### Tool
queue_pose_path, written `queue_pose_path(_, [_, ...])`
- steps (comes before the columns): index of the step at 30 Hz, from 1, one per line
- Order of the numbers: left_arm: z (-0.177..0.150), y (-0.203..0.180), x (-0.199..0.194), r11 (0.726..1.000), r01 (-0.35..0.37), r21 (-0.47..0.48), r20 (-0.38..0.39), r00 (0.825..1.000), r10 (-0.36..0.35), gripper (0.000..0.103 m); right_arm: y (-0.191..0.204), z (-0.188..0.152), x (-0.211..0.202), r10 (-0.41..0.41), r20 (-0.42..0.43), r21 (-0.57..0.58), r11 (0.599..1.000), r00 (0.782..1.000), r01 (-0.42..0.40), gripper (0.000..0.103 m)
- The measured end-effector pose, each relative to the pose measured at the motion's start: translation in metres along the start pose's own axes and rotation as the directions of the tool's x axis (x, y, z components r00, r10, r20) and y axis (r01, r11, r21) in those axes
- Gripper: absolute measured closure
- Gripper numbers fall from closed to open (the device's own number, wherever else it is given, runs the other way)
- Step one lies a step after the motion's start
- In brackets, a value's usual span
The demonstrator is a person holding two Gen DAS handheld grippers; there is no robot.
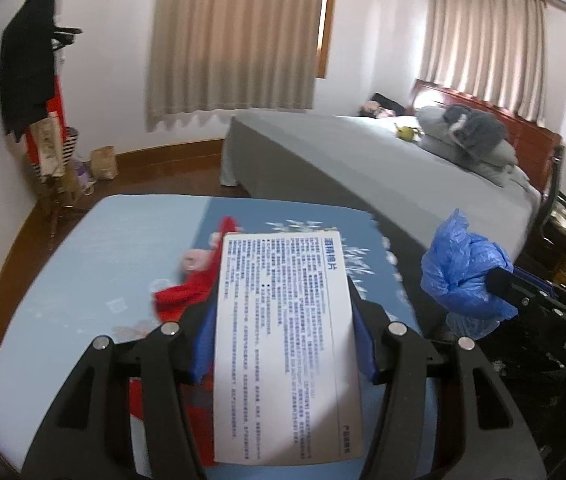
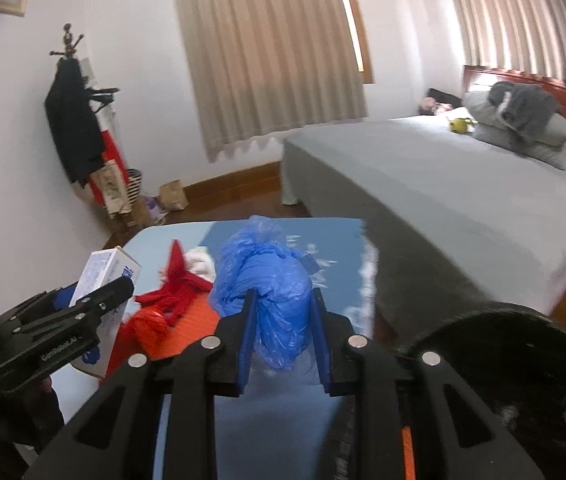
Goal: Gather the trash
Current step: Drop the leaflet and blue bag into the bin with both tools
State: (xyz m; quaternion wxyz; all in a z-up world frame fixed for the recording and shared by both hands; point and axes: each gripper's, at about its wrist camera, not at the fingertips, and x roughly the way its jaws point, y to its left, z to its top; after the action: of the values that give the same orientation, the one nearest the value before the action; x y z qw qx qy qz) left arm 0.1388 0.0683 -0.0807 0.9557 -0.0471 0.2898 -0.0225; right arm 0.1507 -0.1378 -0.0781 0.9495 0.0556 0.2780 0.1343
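Note:
My left gripper (image 1: 285, 308) is shut on a white printed box (image 1: 283, 344), its blue pads pressing both long sides. A crumpled blue plastic bag (image 2: 267, 272) sits pinched in my right gripper (image 2: 283, 300). Both are above a table with a blue mat (image 1: 83, 260). In the left wrist view the blue bag (image 1: 463, 268) and right gripper (image 1: 503, 286) show at the right. The right wrist view has the left gripper (image 2: 119, 288) and the box (image 2: 103, 268) at the left. Red scraps (image 2: 171, 296) and a pale crumpled piece (image 2: 201, 262) lie on the mat.
A round black bin (image 2: 523, 360) opens low at the right, beside the table. A grey bed (image 1: 363, 160) with pillows fills the right side. A coat rack (image 1: 31, 80) and a paper bag (image 1: 103, 162) stand by the far wall. A dark chair (image 1: 563, 232) is beside the bed.

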Motion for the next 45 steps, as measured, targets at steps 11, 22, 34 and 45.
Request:
queue_pose_path(11, [-0.015,-0.086,0.005,0.984,0.160,0.083,-0.020,0.987,-0.158,0.049,-0.073,-0.025,-0.051,-0.169,-0.004,0.076,0.983,0.986,0.169,0.077])
queue_pose_path(22, [-0.031,-0.163,0.022,0.946,0.290,0.144,-0.056,0.957,-0.285,0.049,-0.129,-0.045,-0.088,-0.295,-0.017,0.155,0.943,0.955,0.294,0.077])
queue_pose_path(34, [-0.048,-0.216,0.043,0.892,0.418,0.172,-0.149,0.906,-0.395,0.037,-0.172,-0.062,-0.103,-0.386,-0.058,0.219,0.895,0.921,0.389,0.072])
queue_pose_path(45, [-0.039,-0.172,0.036,0.941,0.297,0.159,-0.094,0.954,-0.285,0.017,-0.167,-0.057,-0.101,-0.442,-0.020,0.234,0.870,0.897,0.434,0.005])
